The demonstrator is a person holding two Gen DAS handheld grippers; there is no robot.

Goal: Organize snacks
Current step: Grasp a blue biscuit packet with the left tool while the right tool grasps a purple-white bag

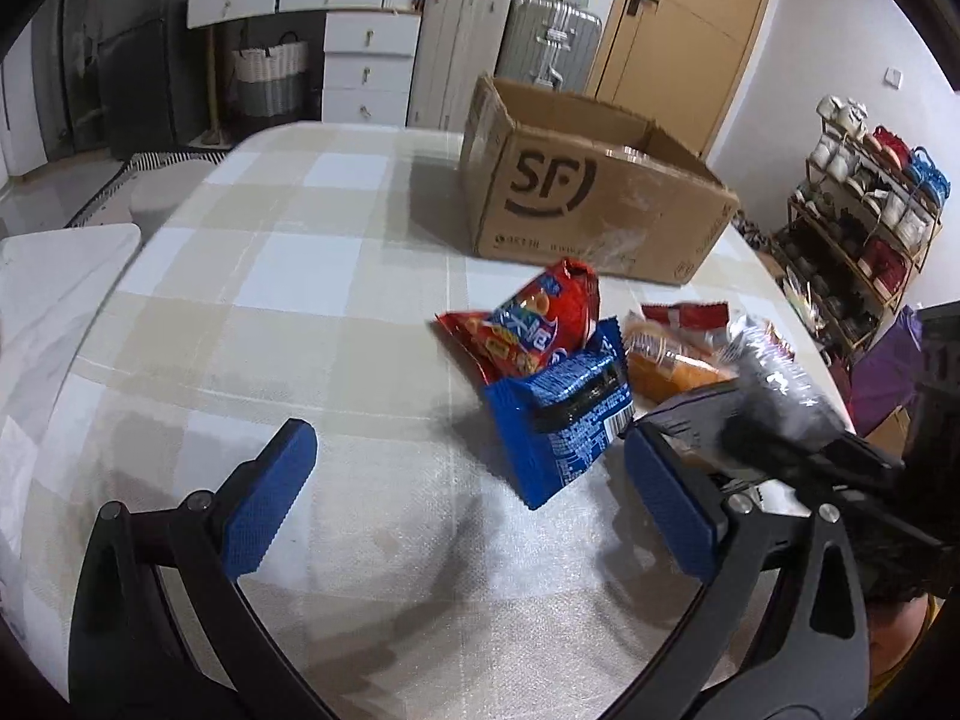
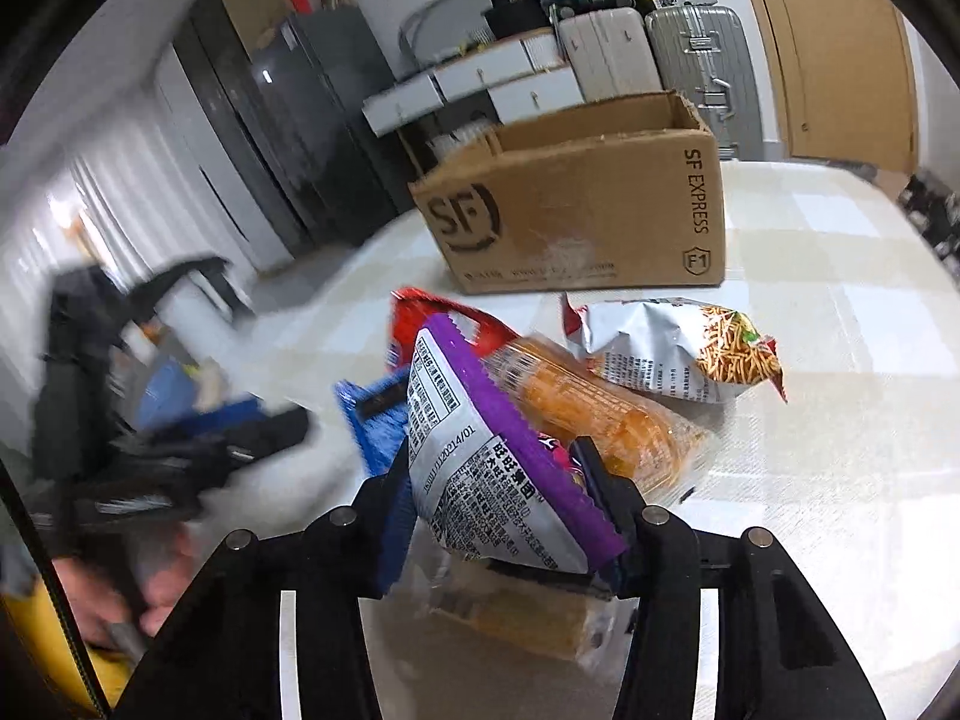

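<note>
With the right gripper (image 2: 498, 516) clamped on a purple-edged silver snack packet (image 2: 480, 468) just short of the brown cardboard box (image 2: 576, 210), the carry-and-drop into that box looks next, while the left gripper (image 1: 468, 504) hangs spread wide, empty, above the checked counter (image 1: 288, 276).
</note>
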